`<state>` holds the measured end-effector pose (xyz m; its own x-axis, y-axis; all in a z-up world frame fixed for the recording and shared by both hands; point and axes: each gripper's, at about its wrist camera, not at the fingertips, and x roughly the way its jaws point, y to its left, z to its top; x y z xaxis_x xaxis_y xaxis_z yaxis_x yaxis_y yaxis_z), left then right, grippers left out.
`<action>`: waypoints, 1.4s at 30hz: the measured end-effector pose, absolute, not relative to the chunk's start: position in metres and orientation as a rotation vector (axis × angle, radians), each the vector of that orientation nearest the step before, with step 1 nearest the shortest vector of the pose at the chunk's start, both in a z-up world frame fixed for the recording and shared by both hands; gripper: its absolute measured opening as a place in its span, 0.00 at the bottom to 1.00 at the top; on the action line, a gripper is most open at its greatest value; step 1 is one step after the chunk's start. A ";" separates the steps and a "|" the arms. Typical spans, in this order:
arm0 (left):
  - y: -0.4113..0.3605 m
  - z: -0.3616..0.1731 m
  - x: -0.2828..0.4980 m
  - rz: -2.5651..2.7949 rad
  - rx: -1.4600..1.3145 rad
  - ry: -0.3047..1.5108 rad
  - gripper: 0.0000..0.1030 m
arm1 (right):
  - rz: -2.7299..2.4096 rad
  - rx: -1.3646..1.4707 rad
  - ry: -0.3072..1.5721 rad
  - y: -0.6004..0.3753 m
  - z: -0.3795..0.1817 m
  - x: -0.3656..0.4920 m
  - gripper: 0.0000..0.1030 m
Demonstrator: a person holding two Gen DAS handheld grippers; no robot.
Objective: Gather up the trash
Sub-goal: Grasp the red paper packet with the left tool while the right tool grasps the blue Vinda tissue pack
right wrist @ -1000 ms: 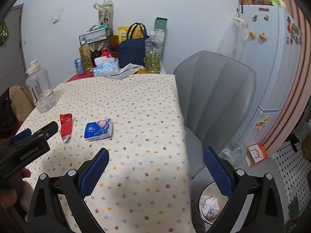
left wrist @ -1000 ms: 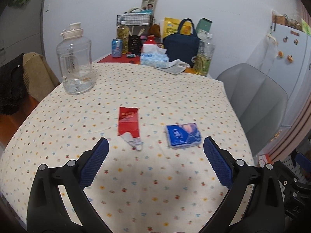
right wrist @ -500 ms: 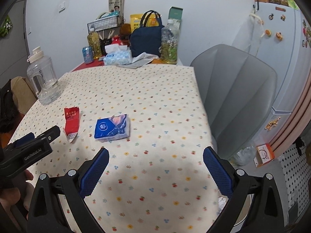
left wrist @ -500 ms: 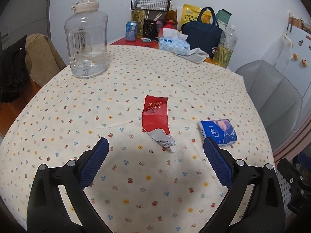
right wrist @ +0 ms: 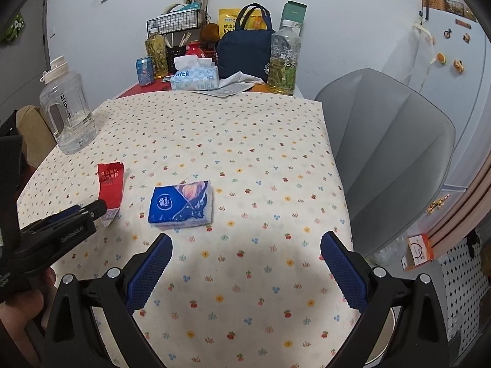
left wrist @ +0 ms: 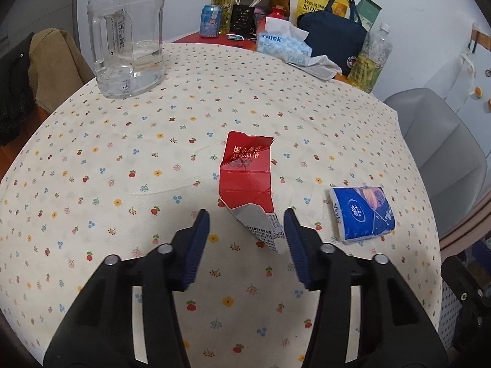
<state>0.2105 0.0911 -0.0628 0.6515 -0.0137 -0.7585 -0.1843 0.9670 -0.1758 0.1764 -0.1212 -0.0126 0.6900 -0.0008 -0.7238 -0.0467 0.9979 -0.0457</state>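
Observation:
A torn red wrapper lies flat on the flowered tablecloth, its white ripped end pointing toward me. My left gripper hovers low over that end. Its jaws are closing, with the white end between them, and the pads stand clear of it. A blue tissue pack lies to the right of the wrapper. My right gripper stands wide open just short of the pack with nothing between its fingers. In the right wrist view the left gripper reaches in from the left edge.
A big clear water jug stands at the far left of the table. A tissue box, a navy bag, bottles and a can crowd the far end. A grey chair is at the right. Part of a pale bin shows on the floor.
Both grippers have come forward and down toward the table. The left jaws have narrowed from wide open to either side of the wrapper's white end. The right jaws stay wide.

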 end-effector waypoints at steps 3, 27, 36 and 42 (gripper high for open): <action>0.090 -0.068 0.217 0.099 -0.244 0.878 0.27 | 0.036 -0.069 0.816 -0.117 -0.014 0.181 0.92; 0.134 -0.079 0.223 0.221 -0.287 0.859 0.02 | 0.135 -0.141 0.901 -0.053 -0.056 0.232 0.92; 0.132 -0.082 0.225 0.229 -0.264 0.846 0.02 | 0.112 -0.147 0.943 -0.054 -0.079 0.248 0.88; 0.130 -0.081 0.226 0.221 -0.262 0.850 0.02 | 0.172 -0.142 0.938 -0.048 -0.075 0.244 0.62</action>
<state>0.2256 0.1296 -0.0810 0.6406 0.0873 -0.7629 -0.2952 0.9452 -0.1396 0.2439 -0.0484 -0.0755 0.5795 0.0851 -0.8105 -0.2080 0.9770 -0.0462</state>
